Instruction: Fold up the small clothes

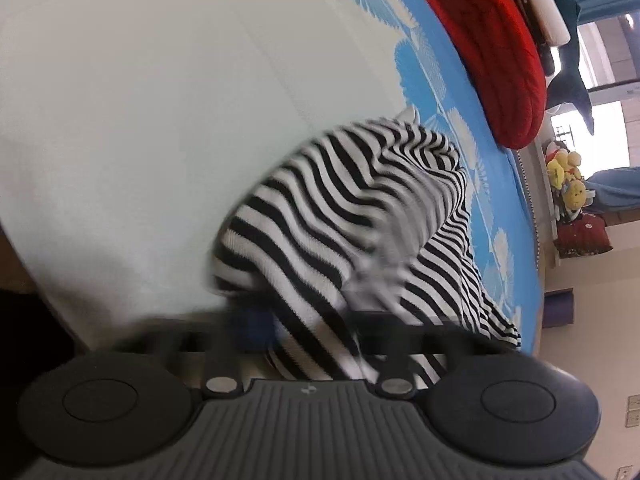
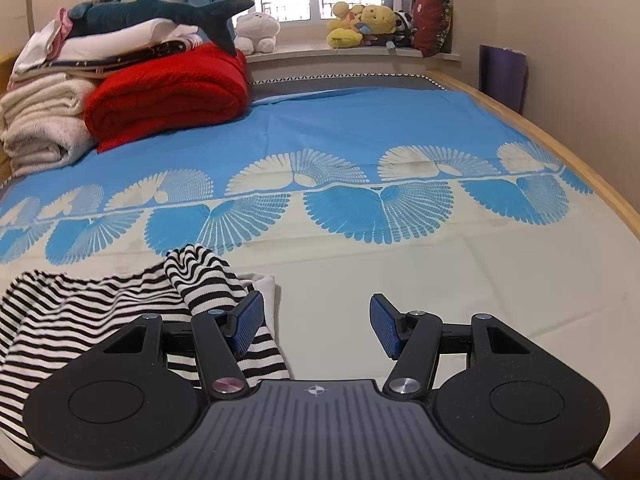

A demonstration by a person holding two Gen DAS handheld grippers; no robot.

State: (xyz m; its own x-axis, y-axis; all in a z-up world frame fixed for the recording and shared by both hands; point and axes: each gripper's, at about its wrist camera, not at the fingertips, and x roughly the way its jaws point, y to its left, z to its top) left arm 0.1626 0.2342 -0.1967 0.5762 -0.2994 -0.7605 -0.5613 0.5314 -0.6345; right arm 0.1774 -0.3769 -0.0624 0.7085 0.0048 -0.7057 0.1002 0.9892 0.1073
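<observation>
Bed sheet (image 2: pixel 360 120), blue and cream with fan motifs, spreads ahead of both grippers. Red blanket (image 2: pixel 168 92) lies far ahead-left of the right gripper (image 2: pixel 316 326), whose jaws stand wide, empty. Striped garment (image 1: pixel 360 208) lies rumpled at its left finger, bunched over the blurred left gripper (image 1: pixel 312 324); grip cannot be told. No legible writing.
</observation>
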